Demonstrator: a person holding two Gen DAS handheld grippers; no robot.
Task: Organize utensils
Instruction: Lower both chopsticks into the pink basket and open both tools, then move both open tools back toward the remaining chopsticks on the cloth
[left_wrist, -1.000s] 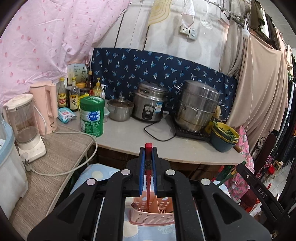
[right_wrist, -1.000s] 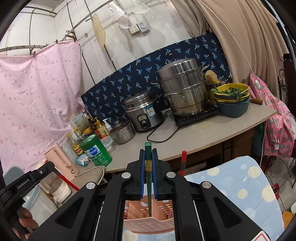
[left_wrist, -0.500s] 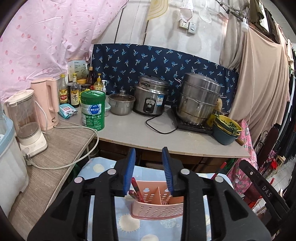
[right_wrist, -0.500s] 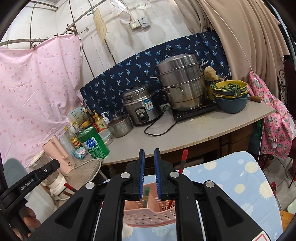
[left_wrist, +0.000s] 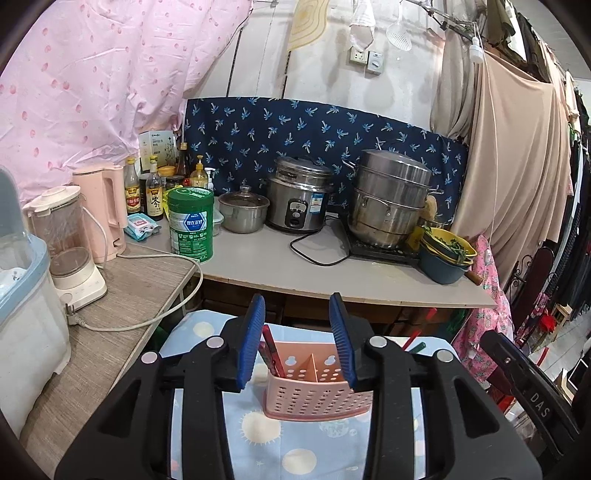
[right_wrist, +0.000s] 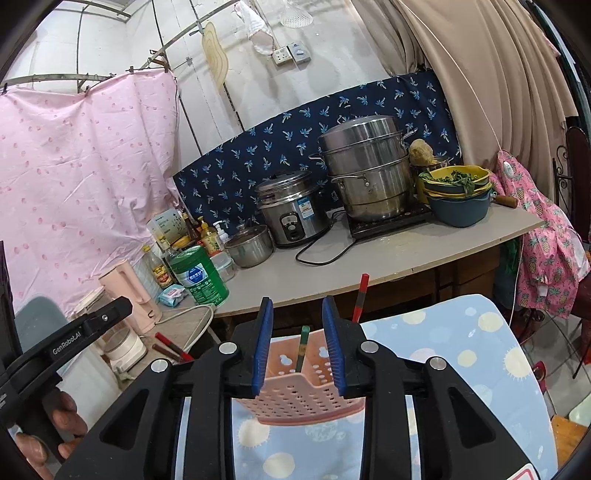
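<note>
1. My left gripper (left_wrist: 297, 339) hangs spread wide, holding nothing.
2. My right gripper (right_wrist: 297, 341) gapes too, empty.
3. Below sits the pink caddy (left_wrist: 314, 391): red chopsticks (left_wrist: 271, 350) left compartment, green chopstick (right_wrist: 301, 349) standing inside.

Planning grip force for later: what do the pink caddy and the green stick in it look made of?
Pink caddy: apparently moulded plastic, matte, with thin perforated walls and a divider. Green stick: uniform paint-like colour with a paler band; lacquered wood or plastic, cannot tell which.
</note>
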